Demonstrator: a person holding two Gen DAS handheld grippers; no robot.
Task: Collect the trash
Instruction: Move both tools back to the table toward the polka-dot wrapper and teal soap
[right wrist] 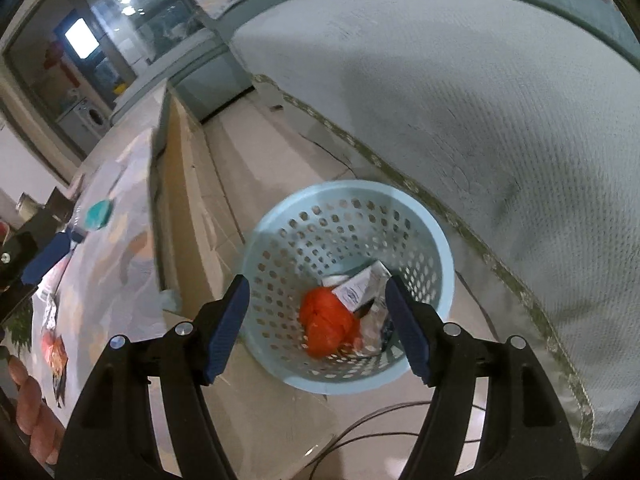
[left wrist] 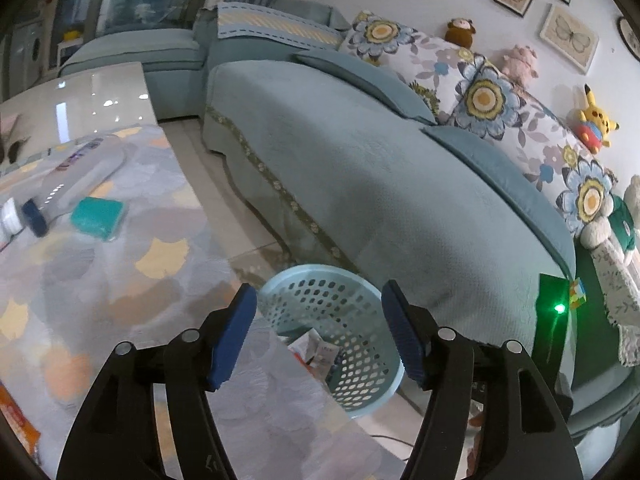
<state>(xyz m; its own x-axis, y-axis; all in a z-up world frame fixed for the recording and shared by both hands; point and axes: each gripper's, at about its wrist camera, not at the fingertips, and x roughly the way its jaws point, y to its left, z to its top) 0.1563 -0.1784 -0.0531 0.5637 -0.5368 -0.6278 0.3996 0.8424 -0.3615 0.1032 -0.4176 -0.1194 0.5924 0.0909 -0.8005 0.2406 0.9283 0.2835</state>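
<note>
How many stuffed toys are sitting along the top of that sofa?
4, perhaps more out of frame: brown toy, pink toy, yellow toy, pale bear at the right edge.

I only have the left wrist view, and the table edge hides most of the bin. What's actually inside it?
Observer: From the right wrist view, the light blue perforated basket holds a crumpled orange bag and some white printed wrappers.
Operator: Is the right gripper carrying anything?
Observer: No. The right gripper hangs over the basket, jaws open, nothing between the pads.
Operator: Anything on the floor near the bin?
Observer: A thin dark cable loops across the tiles just in front of the basket.
</note>
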